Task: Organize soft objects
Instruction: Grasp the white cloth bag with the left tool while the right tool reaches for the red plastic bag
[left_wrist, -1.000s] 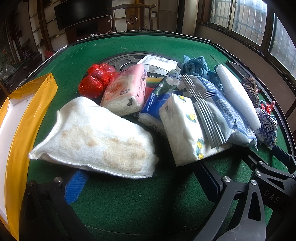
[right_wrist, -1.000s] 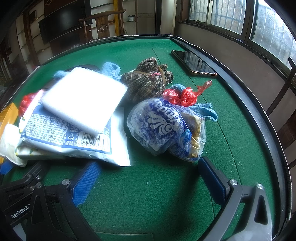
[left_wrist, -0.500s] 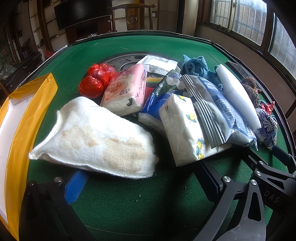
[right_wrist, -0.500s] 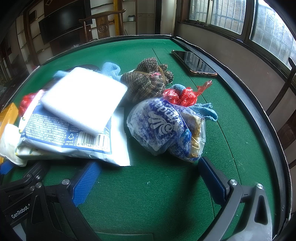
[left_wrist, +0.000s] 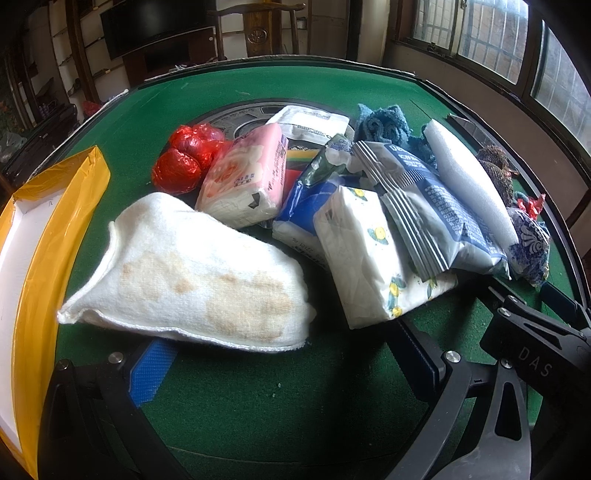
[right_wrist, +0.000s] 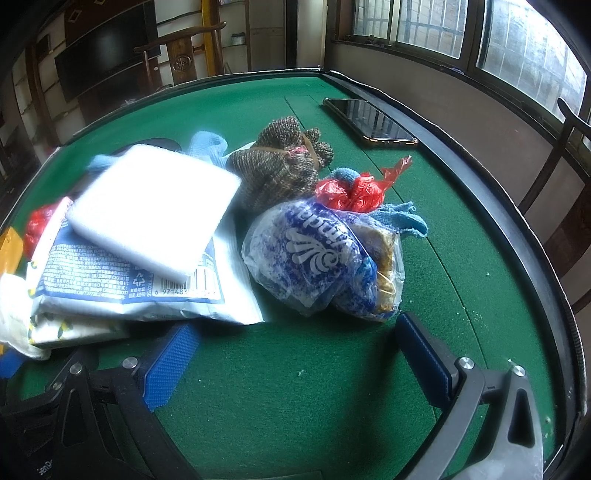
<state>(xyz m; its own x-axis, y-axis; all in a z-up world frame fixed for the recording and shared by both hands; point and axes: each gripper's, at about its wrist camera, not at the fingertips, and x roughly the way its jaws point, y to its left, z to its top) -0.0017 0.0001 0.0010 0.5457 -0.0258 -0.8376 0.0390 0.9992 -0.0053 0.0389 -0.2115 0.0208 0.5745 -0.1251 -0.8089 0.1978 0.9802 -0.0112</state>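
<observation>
A heap of soft things lies on the green table. In the left wrist view a stained white towel (left_wrist: 192, 280) rests just beyond my left gripper (left_wrist: 284, 365), which is open and holds nothing. Behind it are a pink tissue pack (left_wrist: 247, 177), a lemon-print tissue pack (left_wrist: 373, 254), a blue-grey packet (left_wrist: 432, 206), a white foam sheet (left_wrist: 469, 181) and a red bag (left_wrist: 184, 162). In the right wrist view my right gripper (right_wrist: 295, 354) is open, just short of a blue-and-white plastic bag (right_wrist: 314, 254). A brown knitted bundle (right_wrist: 280, 166), a red bag (right_wrist: 351, 192) and the foam sheet (right_wrist: 155, 206) lie beyond.
A yellow box (left_wrist: 48, 236) with a white inside stands at the table's left edge. A phone (right_wrist: 369, 118) lies at the far right by the raised black rim (right_wrist: 517, 229). Bare green felt (right_wrist: 295, 398) lies in front of both grippers. A wooden chair and a TV stand behind.
</observation>
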